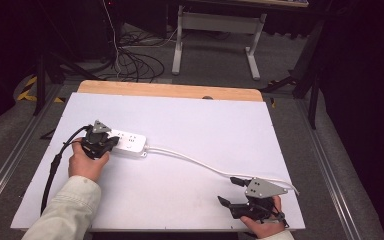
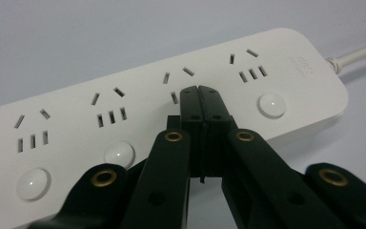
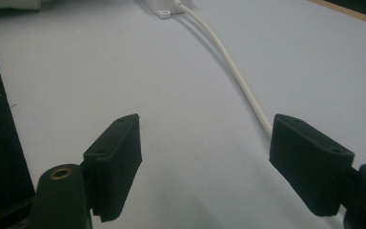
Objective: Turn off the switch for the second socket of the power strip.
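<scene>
A white power strip lies on the left part of the white tabletop. It has several sockets, each with a round button. My left gripper is shut, with nothing between its jaws. Its joined tips rest on the strip's top by the third socket and hide what is under them. The strip's white cord runs right across the table. My right gripper stands open near the front right edge. The cord passes close by its right fingertip without being gripped.
The black cable of the left gripper trails along the table's left side. A wooden edge borders the far side. On the floor beyond lie loose cables, and a white desk frame stands there.
</scene>
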The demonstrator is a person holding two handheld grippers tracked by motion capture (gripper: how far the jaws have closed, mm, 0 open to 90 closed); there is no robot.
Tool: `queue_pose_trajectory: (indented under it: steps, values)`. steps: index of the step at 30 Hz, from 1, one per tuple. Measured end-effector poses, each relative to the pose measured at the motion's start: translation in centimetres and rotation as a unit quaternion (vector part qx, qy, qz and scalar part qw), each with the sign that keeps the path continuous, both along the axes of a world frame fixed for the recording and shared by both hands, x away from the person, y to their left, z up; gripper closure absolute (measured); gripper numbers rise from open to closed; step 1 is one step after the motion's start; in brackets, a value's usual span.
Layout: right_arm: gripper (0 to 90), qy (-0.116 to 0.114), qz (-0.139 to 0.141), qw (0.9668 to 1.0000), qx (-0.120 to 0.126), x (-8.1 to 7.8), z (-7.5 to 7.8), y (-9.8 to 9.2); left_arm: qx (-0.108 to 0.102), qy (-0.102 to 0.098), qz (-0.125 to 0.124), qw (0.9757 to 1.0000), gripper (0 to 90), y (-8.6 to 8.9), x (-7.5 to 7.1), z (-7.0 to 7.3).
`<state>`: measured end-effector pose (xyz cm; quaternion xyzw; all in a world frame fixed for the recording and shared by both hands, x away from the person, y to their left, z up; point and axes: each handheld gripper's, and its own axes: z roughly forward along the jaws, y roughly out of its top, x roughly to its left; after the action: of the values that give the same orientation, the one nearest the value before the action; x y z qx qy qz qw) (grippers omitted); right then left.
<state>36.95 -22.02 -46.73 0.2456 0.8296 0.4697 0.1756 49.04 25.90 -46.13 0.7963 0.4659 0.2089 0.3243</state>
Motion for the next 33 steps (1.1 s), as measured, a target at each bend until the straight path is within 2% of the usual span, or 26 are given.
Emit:
queue_pose_trajectory:
  steps: [9, 10, 11, 20, 33]
  values:
    - [26.3, 0.001, 0.0, 1.0, 0.001, -0.04, -0.01, 0.04, 0.006, -0.003, 0.0, 1.0, 89.8, -0.15, -0.03, 0.0]
    - [26.3, 0.001, 0.0, 1.0, 0.001, -0.04, -0.01, 0.04, 0.015, -0.007, 0.002, 0.9999, 89.8, -0.22, -0.06, 0.03]
    - [26.3, 0.001, 0.0, 1.0, 0.001, -0.03, -0.01, 0.04, 0.015, -0.007, 0.002, 0.9999, 89.8, -0.22, -0.06, 0.03]
    - [26.3, 0.002, 0.001, 1.0, -0.002, -0.04, -0.04, 0.07, 0.002, 0.0, 0.007, 1.0, 89.8, -0.2, -0.01, 0.02]
    - [26.4, 0.005, 0.002, 1.0, -0.004, -0.01, -0.1, 0.13, -0.001, 0.005, 0.01, 0.9999, 89.9, -0.2, 0.01, 0.05]
